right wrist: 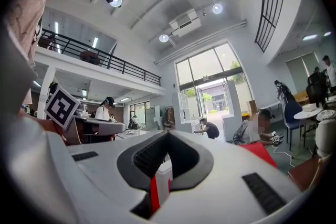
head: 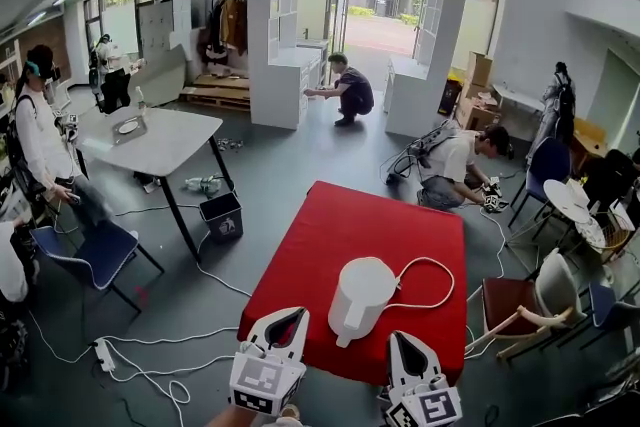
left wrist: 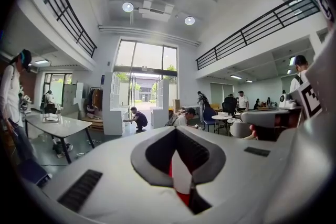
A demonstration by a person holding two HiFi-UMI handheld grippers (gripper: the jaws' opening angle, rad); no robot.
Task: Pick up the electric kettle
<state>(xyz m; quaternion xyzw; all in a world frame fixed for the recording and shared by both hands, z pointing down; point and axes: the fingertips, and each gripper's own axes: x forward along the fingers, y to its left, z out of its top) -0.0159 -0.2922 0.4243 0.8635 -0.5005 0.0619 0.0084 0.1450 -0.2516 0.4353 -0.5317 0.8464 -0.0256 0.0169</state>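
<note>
kettle: the white electric kettle [head: 362, 295] stands upright on the red table [head: 320, 225], near the table's front edge, lower centre of the head view.
cord: a white cord [head: 451, 281] loops from the kettle to the right across the red top.
left gripper: the left gripper [head: 297, 315] sits lower left of centre in the head view, at the table's near edge, pointing up-frame; it is left of the kettle and apart from it.
left jaws: closed, tips together, gripping nothing; in the left gripper view [left wrist: 176, 130] a sliver of the kettle [left wrist: 181, 176] and red table [left wrist: 184, 199] shows through the slot below the tips.
right gripper: the right gripper [head: 394, 336] is lower right of centre, just right of the kettle's base, with a gap between them.
right jaws: closed, tips meeting, nothing held; the right gripper view [right wrist: 168, 134] shows the kettle [right wrist: 164, 176] beyond the slot.
marker cubes: one marker cube [head: 262, 380] on each gripper, at the bottom edge.
surroundings: a white table [head: 175, 140] and blue chair [head: 100, 255] at left; a person [head: 350, 90] crouches by the doorway, upper centre.
</note>
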